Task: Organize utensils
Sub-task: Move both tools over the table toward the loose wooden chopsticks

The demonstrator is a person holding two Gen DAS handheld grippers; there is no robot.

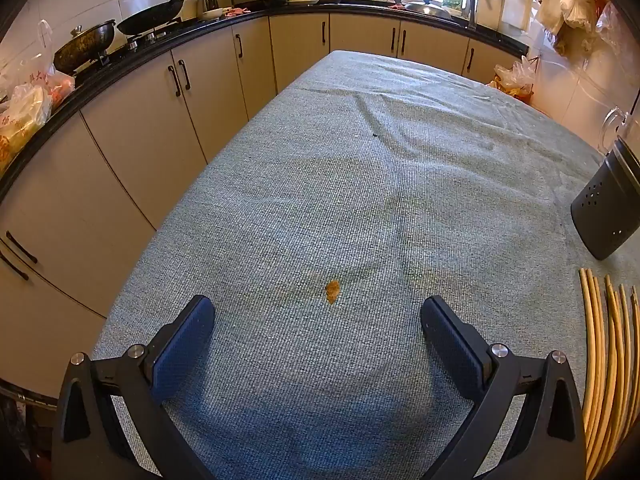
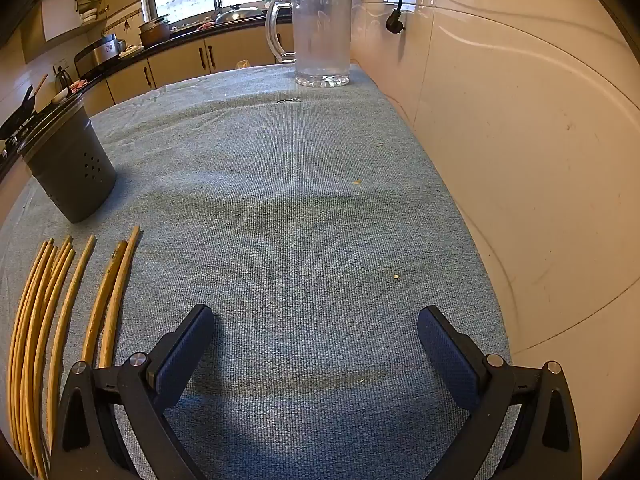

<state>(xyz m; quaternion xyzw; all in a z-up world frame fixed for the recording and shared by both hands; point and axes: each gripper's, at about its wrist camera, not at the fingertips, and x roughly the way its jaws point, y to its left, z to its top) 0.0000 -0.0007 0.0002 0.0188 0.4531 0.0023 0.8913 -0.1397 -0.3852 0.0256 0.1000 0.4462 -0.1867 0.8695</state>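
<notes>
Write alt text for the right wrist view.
The open right gripper hovers empty over a blue-grey tablecloth. Wooden chopsticks lie side by side at its left, a dark perforated utensil holder beyond them. A clear glass mug stands at the far end by the tiled wall.

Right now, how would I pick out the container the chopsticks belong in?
Start at the table's blue-grey cloth. Beyond the tips of the wooden chopsticks stands a dark grey utensil holder. Unlike the clear glass mug at the far end, it is opaque, with small holes.
</notes>
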